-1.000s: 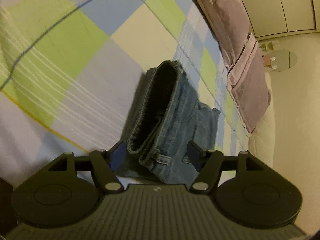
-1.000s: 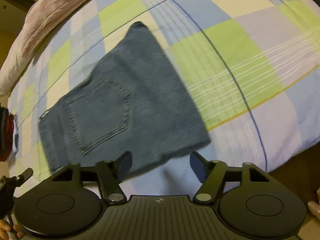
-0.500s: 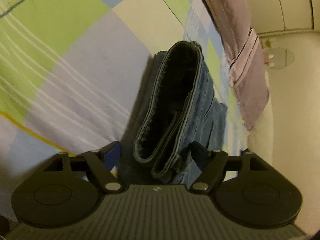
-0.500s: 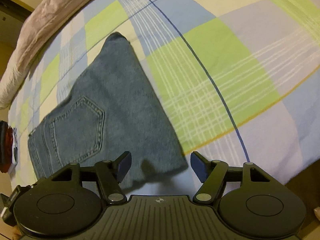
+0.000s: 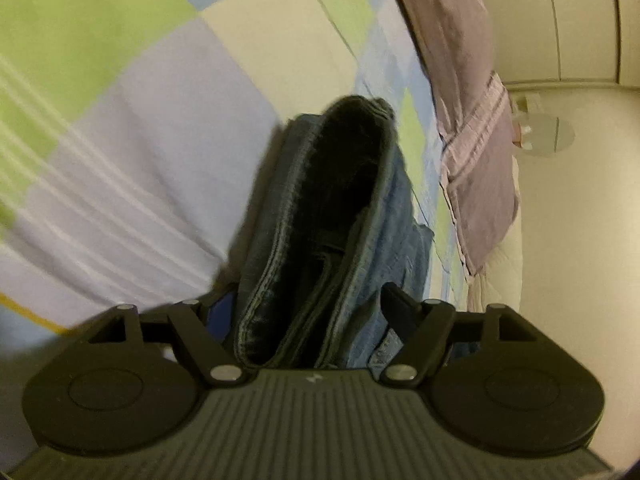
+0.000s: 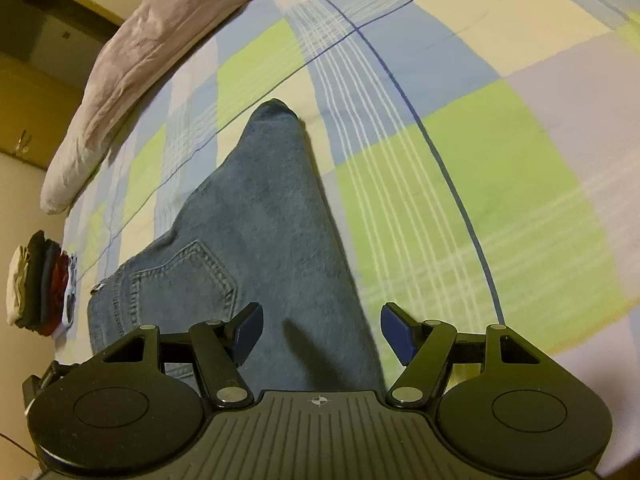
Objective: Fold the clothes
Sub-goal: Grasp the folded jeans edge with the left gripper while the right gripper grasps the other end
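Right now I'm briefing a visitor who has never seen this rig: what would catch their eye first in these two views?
The folded blue denim jeans lie on the checked green, blue and cream bedsheet, running up between the open right gripper. In the left wrist view, the open left gripper straddles the jeans' dark layered edge. A crumpled mauve blanket lines the far edge of the bed, and a small stack of folded clothes sits at the left.

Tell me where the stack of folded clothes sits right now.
In the right wrist view, the stack of folded clothes sits at the far left edge of the checked bedsheet, left of the jeans and below the grey quilt.
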`<state>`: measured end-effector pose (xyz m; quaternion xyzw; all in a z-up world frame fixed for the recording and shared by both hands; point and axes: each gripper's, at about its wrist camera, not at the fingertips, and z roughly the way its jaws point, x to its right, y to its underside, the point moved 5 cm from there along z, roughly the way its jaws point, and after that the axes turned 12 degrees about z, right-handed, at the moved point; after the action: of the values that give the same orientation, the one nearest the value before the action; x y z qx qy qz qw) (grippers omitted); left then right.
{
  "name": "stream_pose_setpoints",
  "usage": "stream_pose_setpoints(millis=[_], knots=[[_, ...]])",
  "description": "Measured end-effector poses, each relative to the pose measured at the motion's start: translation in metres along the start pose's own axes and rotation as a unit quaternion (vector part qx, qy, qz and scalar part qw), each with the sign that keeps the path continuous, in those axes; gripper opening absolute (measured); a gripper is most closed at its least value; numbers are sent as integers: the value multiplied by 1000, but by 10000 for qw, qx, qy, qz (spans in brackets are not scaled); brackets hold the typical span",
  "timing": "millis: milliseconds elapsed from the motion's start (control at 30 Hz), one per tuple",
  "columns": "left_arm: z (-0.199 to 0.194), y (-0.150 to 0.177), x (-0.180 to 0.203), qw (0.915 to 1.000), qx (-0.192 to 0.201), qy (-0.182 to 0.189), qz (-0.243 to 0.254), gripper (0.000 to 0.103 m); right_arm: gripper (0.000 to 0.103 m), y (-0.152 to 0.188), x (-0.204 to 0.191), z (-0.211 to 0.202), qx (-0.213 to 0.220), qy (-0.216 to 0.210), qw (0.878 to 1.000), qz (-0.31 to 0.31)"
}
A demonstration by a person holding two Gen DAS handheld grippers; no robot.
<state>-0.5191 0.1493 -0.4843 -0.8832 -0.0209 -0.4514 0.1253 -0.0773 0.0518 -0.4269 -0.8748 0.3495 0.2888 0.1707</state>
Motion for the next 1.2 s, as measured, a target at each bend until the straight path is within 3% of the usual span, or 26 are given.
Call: stream_pose_setpoints(millis=[167, 267, 467, 600, 667, 733, 867, 933, 1000, 1033, 1067, 1200], knots=[[-5, 1, 6, 9997, -58, 93, 213, 53, 68, -8, 3, 13, -168, -382, 9991, -16], [0, 3, -3, 9998, -117, -66, 167, 54, 68, -13, 5, 20, -269, -611, 9978, -26], [3, 0, 9, 9998, -18, 117, 132, 53, 67, -24, 1, 40, -419, -868, 9953, -22], [-6, 0, 19, 9992, 131, 365, 124, 50, 57, -29, -4, 45, -496, -928, 9944, -62], [-1, 3, 11, 9999, 33, 102, 88, 50, 41, -29, -1, 45, -531, -966, 9939, -52], [9, 5, 1, 10000, -29, -22, -32, 52, 40, -31, 8, 48, -565, -1062, 9925, 218], [19, 1, 2, 9997, 49, 139, -201, 53, 40, -37, 14, 58, -600, -1265, 9885, 572], [19, 2, 2, 9997, 81, 140, -195, 48, 40, -38, 11, 62, -572, -1297, 9882, 575], [14, 4, 2, 9996, 110, 171, -193, 36, 39, -37, 8, 62, -518, -1265, 9891, 545], [11, 6, 1, 9996, 124, 187, -190, 34, 23, -36, 7, 61, -491, -1249, 9895, 530], [9, 7, 2, 9996, 132, 179, -156, 30, 18, -34, 6, 59, -447, -1263, 9894, 553], [-1, 3, 21, 9999, 126, 56, 103, 26, 13, -26, -7, 39, -244, -1359, 9882, 670]])
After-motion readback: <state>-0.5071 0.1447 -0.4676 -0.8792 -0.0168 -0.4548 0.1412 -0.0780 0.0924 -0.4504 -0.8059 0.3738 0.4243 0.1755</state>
